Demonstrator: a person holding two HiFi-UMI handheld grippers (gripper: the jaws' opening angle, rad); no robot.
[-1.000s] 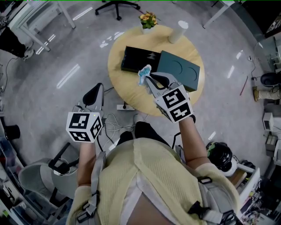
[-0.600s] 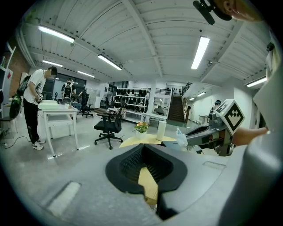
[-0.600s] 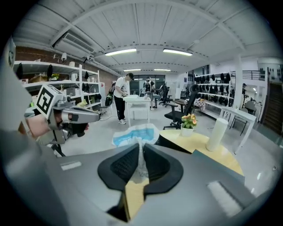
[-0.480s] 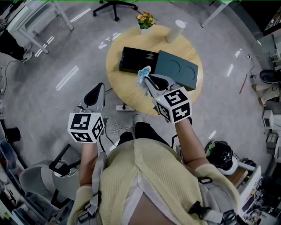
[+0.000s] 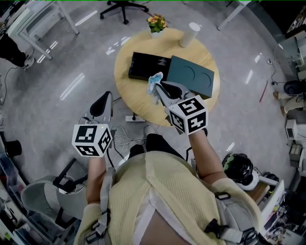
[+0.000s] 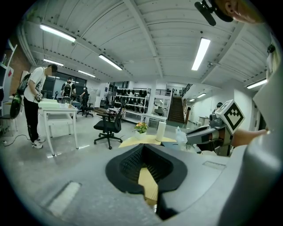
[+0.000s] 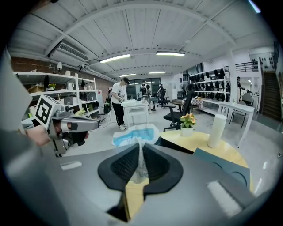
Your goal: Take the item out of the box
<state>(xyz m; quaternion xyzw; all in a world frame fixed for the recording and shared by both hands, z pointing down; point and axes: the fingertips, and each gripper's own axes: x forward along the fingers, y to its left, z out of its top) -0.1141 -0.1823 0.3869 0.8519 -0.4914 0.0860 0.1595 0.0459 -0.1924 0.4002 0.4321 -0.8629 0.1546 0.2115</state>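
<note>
A black open box point(image 5: 142, 66) lies on the round wooden table point(image 5: 143, 103), its teal lid point(image 5: 193, 76) beside it on the right. My right gripper point(image 5: 159, 91) is shut on a crumpled blue-and-white plastic packet point(image 5: 154, 82), holding it above the table just in front of the box. In the right gripper view the packet point(image 7: 135, 134) rises from between the pads point(image 7: 155, 164), with the box point(image 7: 171, 144) and lid point(image 7: 221, 167) behind. My left gripper point(image 5: 102, 103) hangs over the floor left of the table. Its jaws are shut with nothing between them point(image 6: 142, 152).
A small pot of flowers point(image 5: 156, 23) and a white cylinder point(image 5: 189, 34) stand at the table's far edge. An office chair point(image 5: 122, 5) is beyond it. Cables and a power strip point(image 5: 131, 117) lie on the floor by the table's near edge. People stand at a white desk point(image 6: 55, 115) in the distance.
The right gripper with the packet has drawn slightly back toward the table's near edge. The left gripper has stayed where it was.
</note>
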